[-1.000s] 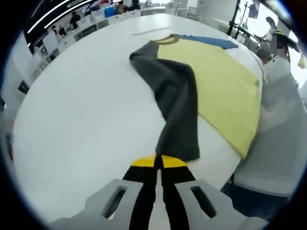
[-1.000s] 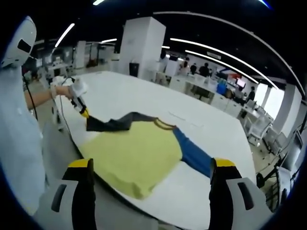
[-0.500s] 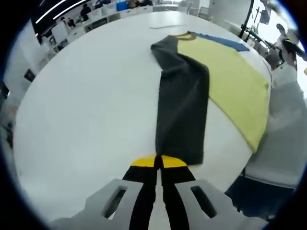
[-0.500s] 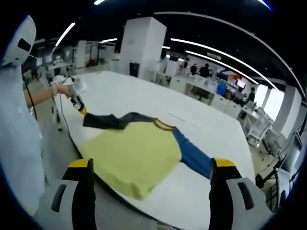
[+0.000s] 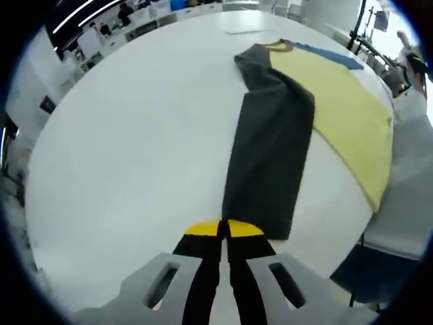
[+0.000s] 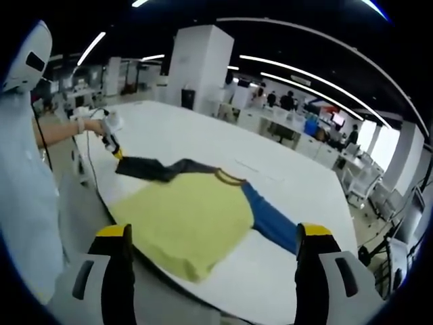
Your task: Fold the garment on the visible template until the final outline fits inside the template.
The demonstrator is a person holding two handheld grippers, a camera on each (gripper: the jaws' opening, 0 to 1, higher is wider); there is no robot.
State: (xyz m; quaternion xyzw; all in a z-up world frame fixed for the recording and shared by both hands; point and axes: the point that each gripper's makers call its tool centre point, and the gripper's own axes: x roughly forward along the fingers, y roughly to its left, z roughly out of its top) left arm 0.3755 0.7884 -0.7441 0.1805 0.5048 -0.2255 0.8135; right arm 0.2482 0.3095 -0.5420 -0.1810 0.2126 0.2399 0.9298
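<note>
A yellow shirt [image 6: 186,220] with one dark grey sleeve [image 5: 270,145] and one blue sleeve [image 6: 270,220] lies on a large white table [image 5: 128,149]. My left gripper [image 5: 224,229] is shut on the cuff of the grey sleeve, which stretches straight away from it toward the collar [image 5: 274,46]. The right gripper view shows that left gripper [image 6: 116,153] at the table's left edge, holding the sleeve [image 6: 152,169] out flat. My right gripper [image 6: 213,237] hangs open above the shirt's hem with nothing between its jaws.
A person in light clothes [image 6: 24,183] stands at the table's near edge and holds the left gripper by hand [image 6: 91,126]. A thin outline mark [image 6: 260,169] sits on the table past the collar. Desks, chairs and people fill the room behind.
The left gripper has pulled the grey sleeve out and away from the yellow body, so it now lies straighter and flatter. The right gripper has stayed put.
</note>
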